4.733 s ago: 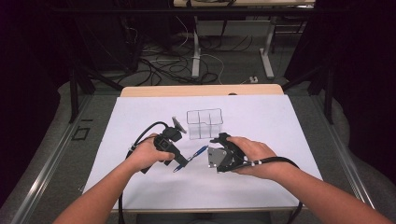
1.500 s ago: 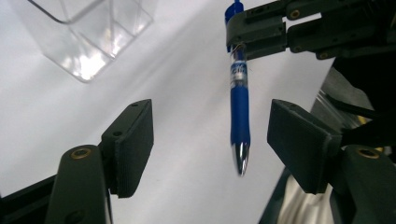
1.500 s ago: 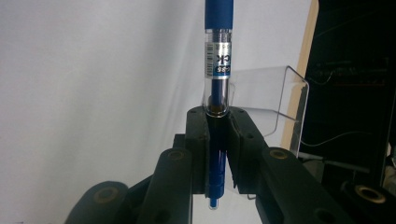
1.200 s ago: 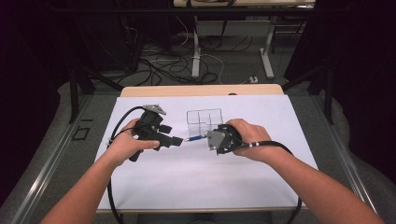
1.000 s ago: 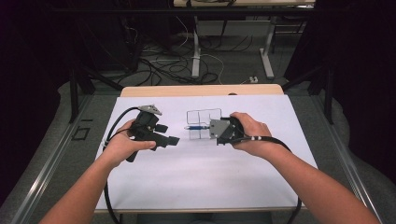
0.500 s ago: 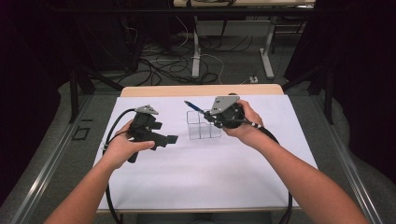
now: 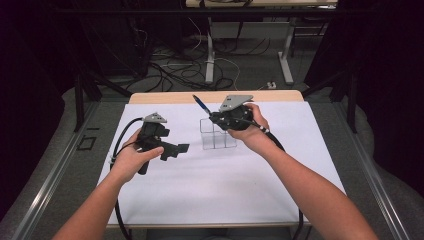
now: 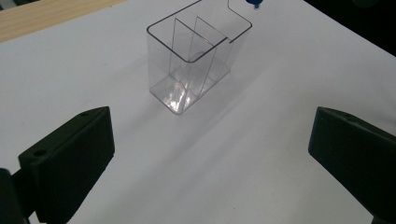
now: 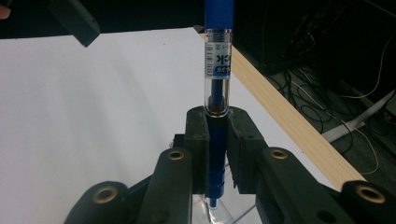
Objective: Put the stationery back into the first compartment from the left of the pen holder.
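Note:
A clear plastic box [image 7: 217, 140] with dividers stands on the white sheet [image 7: 220, 185]. My right gripper [image 7: 214, 117] hovers just above the box's far side, shut on a blue pen [image 7: 201, 105] that sticks up and to the left. In the right gripper view the pen [image 9: 217, 56] runs upright between the closed jaws of that gripper [image 9: 217, 140]. My left gripper [image 7: 176, 150] sits left of the box, open. Its jaws have just been opening, and nothing lies between them. In the left gripper view the box [image 8: 187, 70] stands ahead of that gripper [image 8: 210, 158].
A wooden table edge [image 7: 165, 97] runs behind the white sheet. Cables and table legs lie on the dark floor [image 7: 200, 70] beyond. A metal rail [image 7: 55, 175] lines the left side. Each gripper trails a black cable toward the front.
The right hand has carried the pen up and back, from the box's left front to above its far side, tipping it upward. The left gripper's jaws have spread wider.

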A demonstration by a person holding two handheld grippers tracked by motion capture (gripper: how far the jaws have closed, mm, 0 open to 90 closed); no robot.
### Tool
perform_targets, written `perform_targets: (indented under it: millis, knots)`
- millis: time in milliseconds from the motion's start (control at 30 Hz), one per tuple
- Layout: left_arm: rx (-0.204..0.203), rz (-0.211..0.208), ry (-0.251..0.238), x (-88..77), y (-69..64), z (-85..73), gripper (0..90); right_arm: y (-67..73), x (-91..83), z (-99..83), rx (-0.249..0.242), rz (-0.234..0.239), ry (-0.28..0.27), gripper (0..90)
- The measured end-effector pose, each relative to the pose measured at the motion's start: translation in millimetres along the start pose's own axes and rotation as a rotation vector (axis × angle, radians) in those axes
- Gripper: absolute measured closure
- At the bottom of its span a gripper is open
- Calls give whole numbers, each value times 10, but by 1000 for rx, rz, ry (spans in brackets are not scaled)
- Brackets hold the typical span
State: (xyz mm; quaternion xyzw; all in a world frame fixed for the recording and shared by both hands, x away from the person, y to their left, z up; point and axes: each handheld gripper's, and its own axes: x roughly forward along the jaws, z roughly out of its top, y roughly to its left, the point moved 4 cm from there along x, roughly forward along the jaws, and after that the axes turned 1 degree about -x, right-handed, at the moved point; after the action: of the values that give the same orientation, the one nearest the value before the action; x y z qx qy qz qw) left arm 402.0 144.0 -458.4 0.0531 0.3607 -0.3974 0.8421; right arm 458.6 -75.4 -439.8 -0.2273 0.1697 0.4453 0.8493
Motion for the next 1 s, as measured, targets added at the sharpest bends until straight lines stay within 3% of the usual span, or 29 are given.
perform_targets:
  millis: [167, 267, 300, 333, 367, 633, 733, 1000]
  knots:
    - [-18, 9, -23, 34, -3, -33, 3, 1, 104, 22, 42, -3, -25, 798]
    - [0, 29, -20, 32, 31, -44, 3, -7, 166, 20, 68, -9, -35, 798]
    - [-21, 33, -32, 40, 28, -45, 3, -6, 182, 15, 76, -9, -30, 797]
    - [-9, 38, -26, 33, 44, -48, 3, -8, 203, 12, 82, -12, -34, 798]
    - [-21, 45, -34, 36, 43, -51, 3, -10, 227, 9, 88, -12, -46, 798]
    - [-25, 99, -63, 49, 68, -88, 3, -35, 342, -52, 195, -27, -69, 797]
    - [-26, 96, -68, 58, 58, -112, 3, -40, 380, -83, 235, -30, -79, 797]
    - [-46, 94, -91, 78, 64, -191, 3, 9, 537, -218, 234, -38, -45, 796]
